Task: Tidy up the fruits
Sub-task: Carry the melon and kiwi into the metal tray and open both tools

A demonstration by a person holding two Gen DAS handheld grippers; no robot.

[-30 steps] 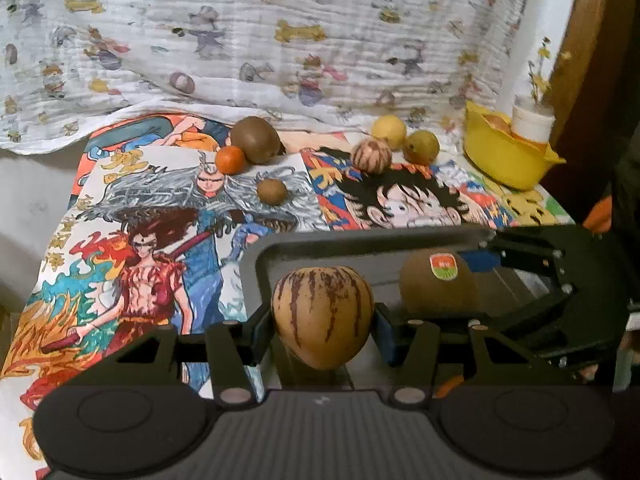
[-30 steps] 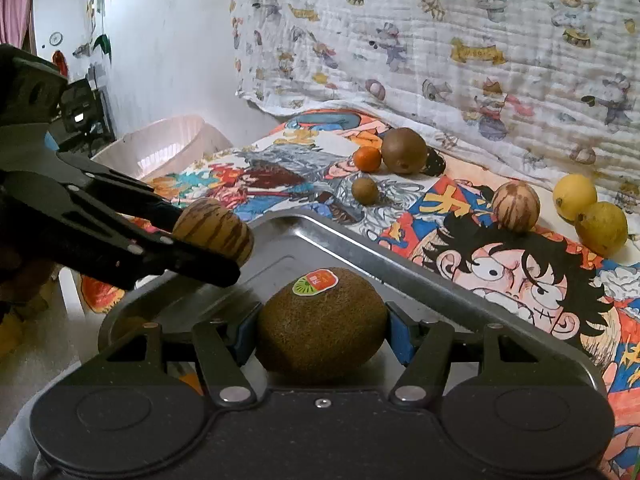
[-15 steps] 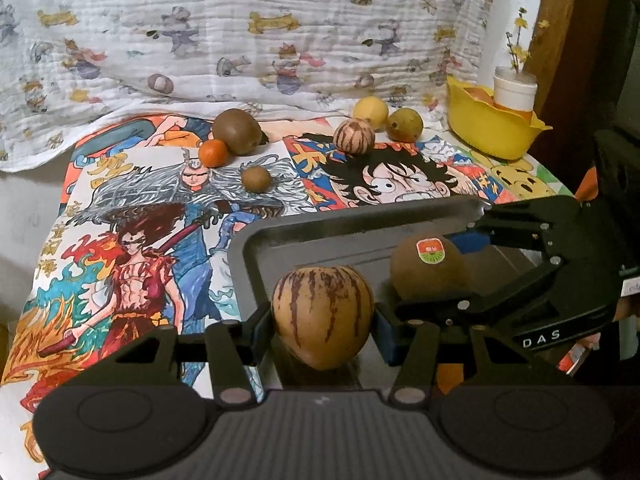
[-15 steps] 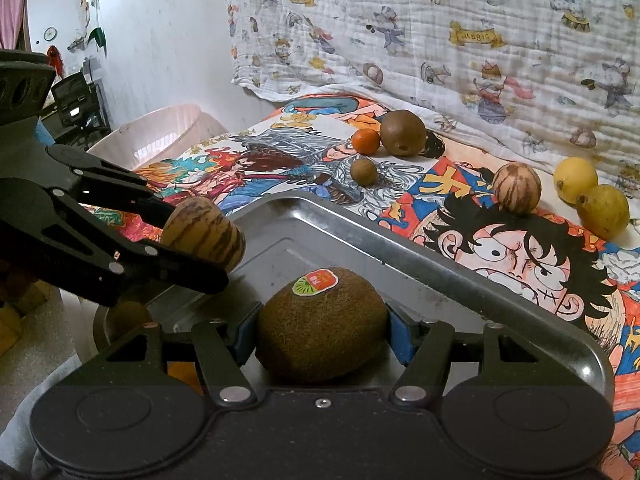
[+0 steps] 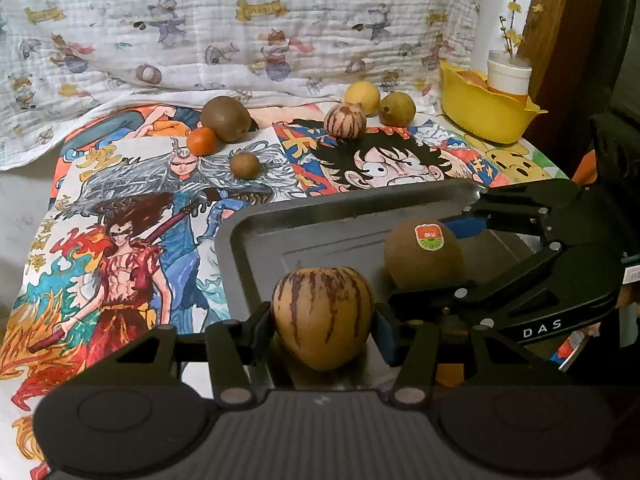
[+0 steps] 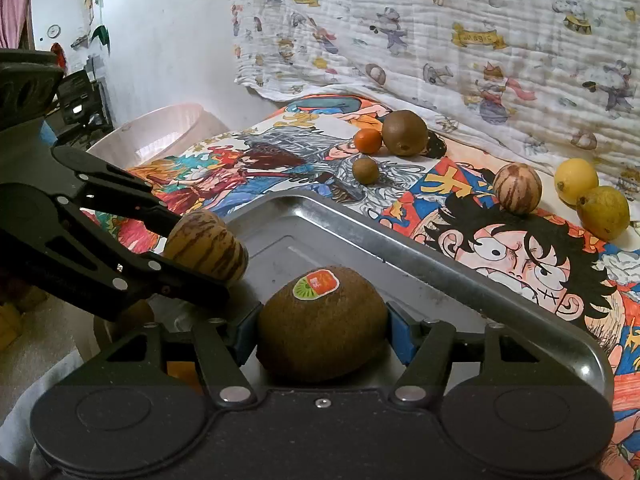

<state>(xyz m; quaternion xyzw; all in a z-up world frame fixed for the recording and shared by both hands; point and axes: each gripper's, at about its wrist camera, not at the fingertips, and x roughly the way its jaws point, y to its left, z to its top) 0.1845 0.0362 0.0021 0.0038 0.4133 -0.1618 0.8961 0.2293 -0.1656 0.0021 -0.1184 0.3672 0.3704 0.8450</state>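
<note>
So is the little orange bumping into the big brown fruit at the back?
Touching. In the left wrist view the little orange presses against the big brown fruit with no cloth between; the right wrist view agrees.

The metal tray [image 5: 304,224] has its near edge hidden behind the left gripper's [image 5: 323,322] body at 6 o'clock. The right gripper's [image 6: 322,330] blue pads are mostly covered by the stickered kiwi [image 6: 322,328]. An orange object [image 6: 180,372] under the linkage at 7 o'clock is perhaps a fruit. The yellow bowl's [image 5: 480,114] contents are too hidden to name.
</note>
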